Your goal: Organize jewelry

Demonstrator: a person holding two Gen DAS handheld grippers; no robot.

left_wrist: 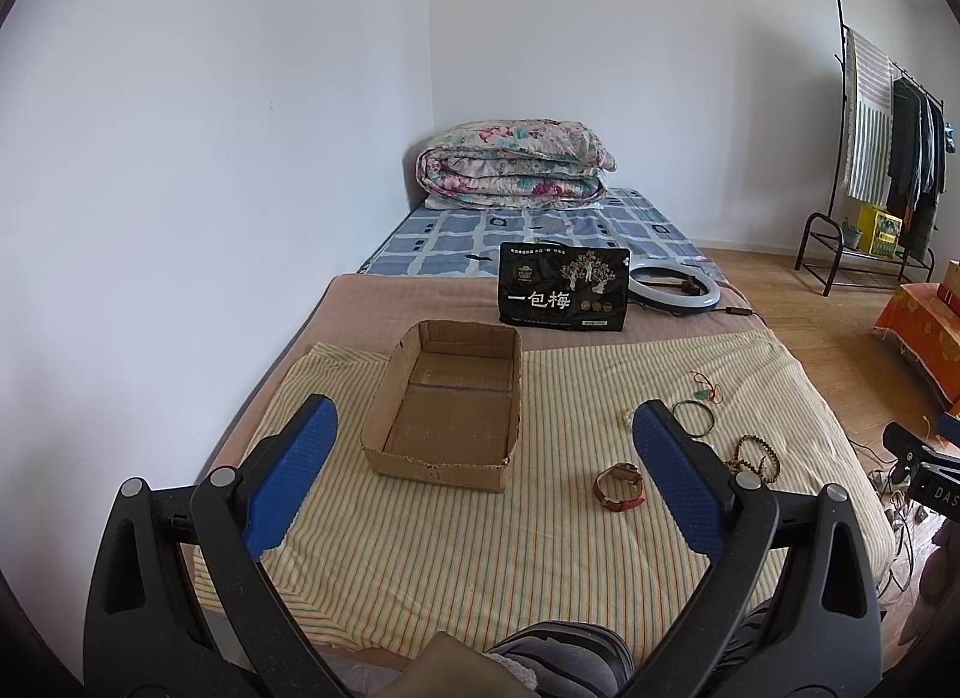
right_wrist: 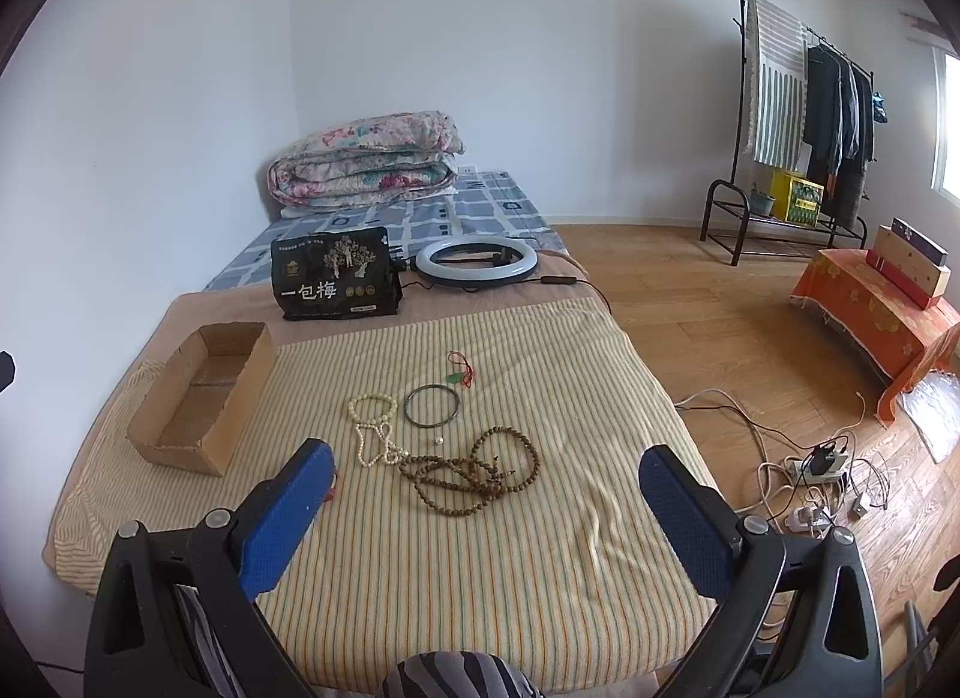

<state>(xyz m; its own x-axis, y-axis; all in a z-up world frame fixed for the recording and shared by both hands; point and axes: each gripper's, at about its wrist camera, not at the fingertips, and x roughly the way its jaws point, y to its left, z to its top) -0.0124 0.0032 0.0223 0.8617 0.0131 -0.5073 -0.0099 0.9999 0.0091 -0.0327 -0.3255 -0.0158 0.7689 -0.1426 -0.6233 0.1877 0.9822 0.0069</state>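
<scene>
An open, empty cardboard box (left_wrist: 447, 407) sits on the striped cloth (left_wrist: 480, 548); it also shows in the right wrist view (right_wrist: 201, 398). Jewelry lies right of it: a red-strapped watch (left_wrist: 618, 487), a dark bangle (right_wrist: 431, 406), a white bead string (right_wrist: 373, 428), a brown bead necklace (right_wrist: 474, 473) and a red cord with a green pendant (right_wrist: 461, 371). My left gripper (left_wrist: 483, 482) is open and empty above the cloth, near the box. My right gripper (right_wrist: 486, 512) is open and empty, just short of the brown beads.
A black snack bag (right_wrist: 336, 275) and a ring light (right_wrist: 477, 261) stand behind the cloth. A folded quilt (right_wrist: 366, 158) lies at the bed's far end. On the floor to the right are cables with a power strip (right_wrist: 822, 473), an orange-covered bench (right_wrist: 882, 314) and a clothes rack (right_wrist: 798, 122).
</scene>
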